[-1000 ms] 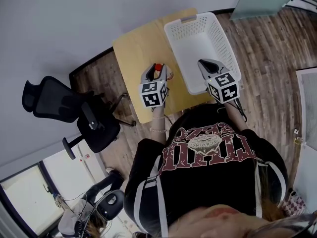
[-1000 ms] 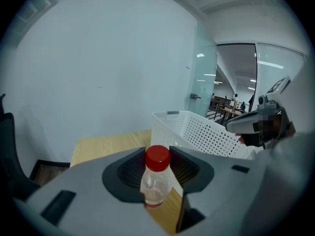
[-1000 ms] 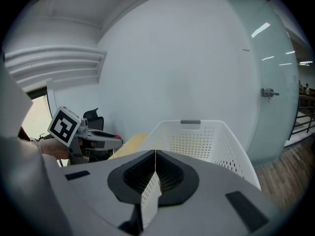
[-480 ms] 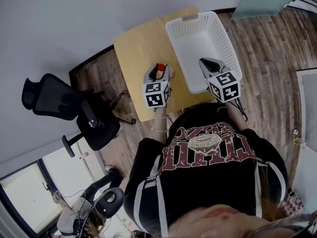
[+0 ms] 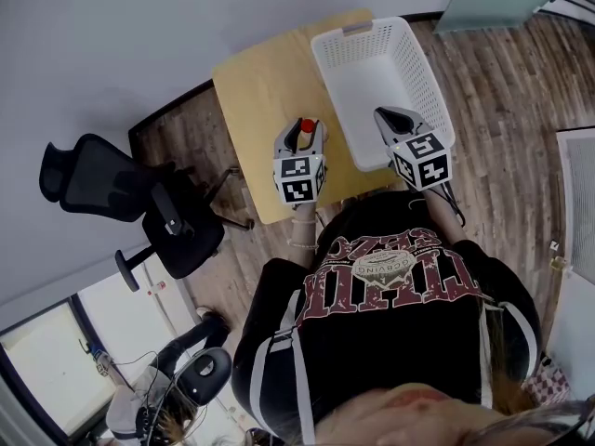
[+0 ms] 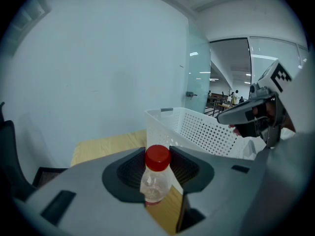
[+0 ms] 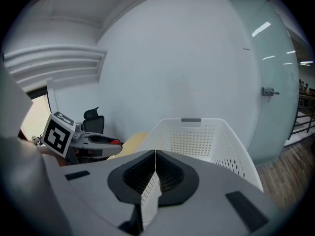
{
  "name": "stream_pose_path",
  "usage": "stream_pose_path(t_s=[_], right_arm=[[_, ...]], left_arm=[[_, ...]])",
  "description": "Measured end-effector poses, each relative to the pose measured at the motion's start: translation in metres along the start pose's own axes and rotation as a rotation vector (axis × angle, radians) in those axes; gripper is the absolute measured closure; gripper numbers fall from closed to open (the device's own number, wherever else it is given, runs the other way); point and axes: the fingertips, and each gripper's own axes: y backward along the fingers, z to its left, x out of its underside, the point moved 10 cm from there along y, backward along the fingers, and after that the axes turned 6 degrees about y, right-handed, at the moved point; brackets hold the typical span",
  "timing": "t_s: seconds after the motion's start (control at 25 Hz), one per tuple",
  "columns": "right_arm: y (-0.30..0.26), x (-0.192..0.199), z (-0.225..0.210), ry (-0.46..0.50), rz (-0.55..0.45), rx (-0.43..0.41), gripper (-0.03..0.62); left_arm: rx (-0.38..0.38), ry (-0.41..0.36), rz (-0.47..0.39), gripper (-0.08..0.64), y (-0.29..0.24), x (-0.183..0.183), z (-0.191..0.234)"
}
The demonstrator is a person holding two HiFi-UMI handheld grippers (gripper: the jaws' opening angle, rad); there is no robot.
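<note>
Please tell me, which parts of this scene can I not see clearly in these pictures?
Bottom of the bottle: the left gripper covers it with its body in the left gripper view; the head view shows only the red cap, too small.
Floor of the basket: the right gripper hides it with its body in the right gripper view; in the head view that gripper covers its near end.
Contents of the bottle: cannot tell in either view.

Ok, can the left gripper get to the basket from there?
Probably yes: the left gripper, holding the bottle, is just beside the basket, whose open top has nothing in the way.
</note>
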Motion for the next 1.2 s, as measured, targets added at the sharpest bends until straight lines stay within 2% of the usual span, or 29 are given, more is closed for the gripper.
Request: stream_pose_path(t_s=[0.32, 0.56, 0.8, 1.2], right_arm=[[0.002, 0.002, 0.000, 0.001, 0.000, 0.003, 0.572], [0.004, 0.004, -0.002, -0.003, 0.001, 0.003, 0.572], [0.003, 0.002, -0.003, -0.004, -0.002, 0.005, 0.572], [0.000, -0.003, -0.003, -0.003, -0.019, -0.003, 0.574]], left_arm=[[0.003, -0.011, -0.017, 0.362, -0.001, 0.003, -0.005], [0.028, 0.024, -0.032, 0.362, -0.002, 0.003, -0.004], [0.034, 0.003, -0.046, 0.360, 0.004, -0.004, -0.006], [0.031, 0.054, -0.137, 0.362, 0.024, -0.022, -0.006]])
